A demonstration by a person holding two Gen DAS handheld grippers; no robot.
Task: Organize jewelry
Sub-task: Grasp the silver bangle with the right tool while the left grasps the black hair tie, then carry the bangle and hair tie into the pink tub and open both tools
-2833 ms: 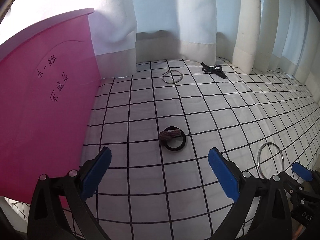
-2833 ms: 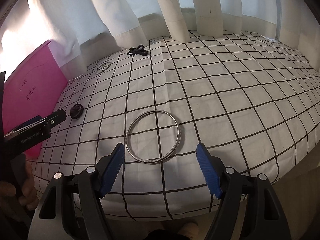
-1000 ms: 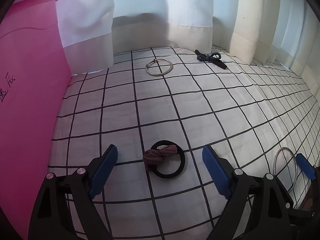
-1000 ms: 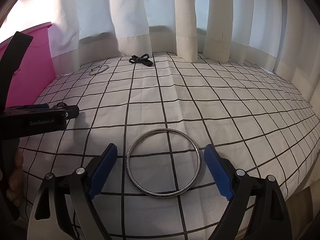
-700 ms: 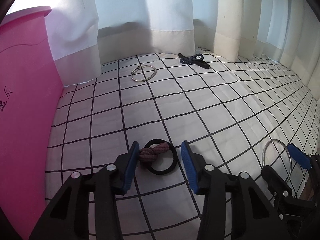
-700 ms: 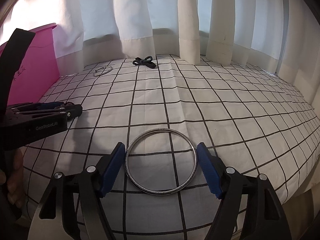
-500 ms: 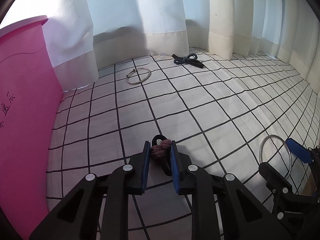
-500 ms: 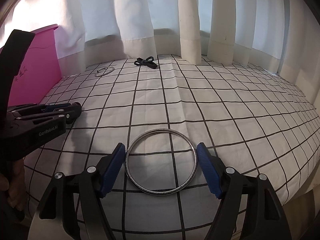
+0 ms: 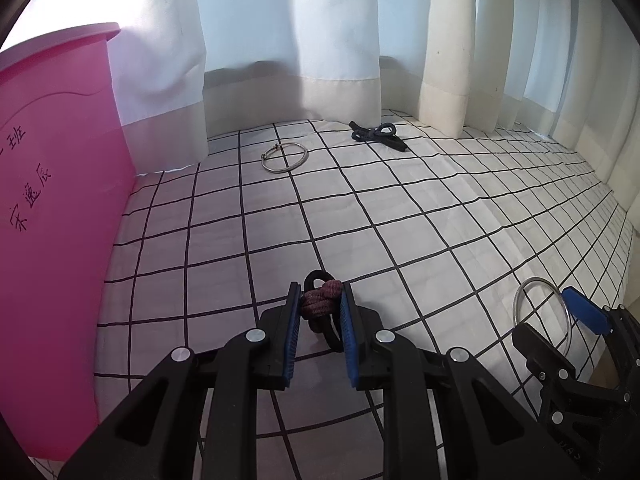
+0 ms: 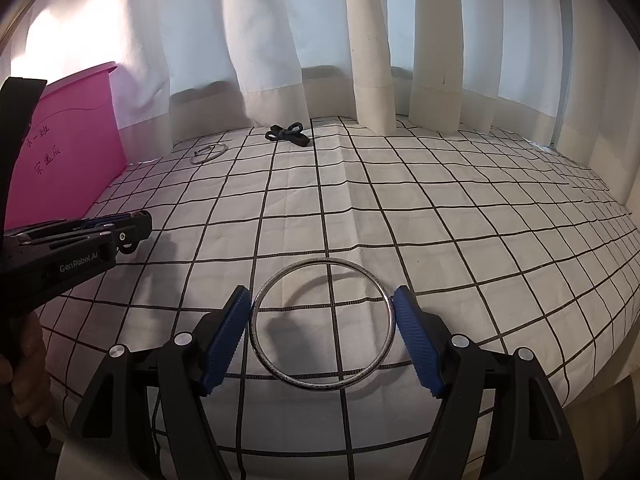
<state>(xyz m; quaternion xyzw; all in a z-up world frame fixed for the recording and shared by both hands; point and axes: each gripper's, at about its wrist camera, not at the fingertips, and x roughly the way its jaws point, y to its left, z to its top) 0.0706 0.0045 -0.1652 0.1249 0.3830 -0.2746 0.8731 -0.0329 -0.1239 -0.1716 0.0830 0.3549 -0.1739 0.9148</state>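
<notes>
Now my left claw (image 9: 320,312) is clenched on the knotted hair tie (image 9: 320,306), just above the checked bed sheet (image 9: 400,208). My right claw (image 10: 322,314) clasps the large silver bangle (image 10: 322,322) across its width. Beside them stands the pink bin (image 9: 52,200); its inside is hidden from me.

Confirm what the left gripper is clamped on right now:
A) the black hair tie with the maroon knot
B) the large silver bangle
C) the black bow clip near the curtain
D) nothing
A: in the left wrist view the left gripper has its blue pads pressed on the hair tie, squeezing its maroon knot.
</notes>
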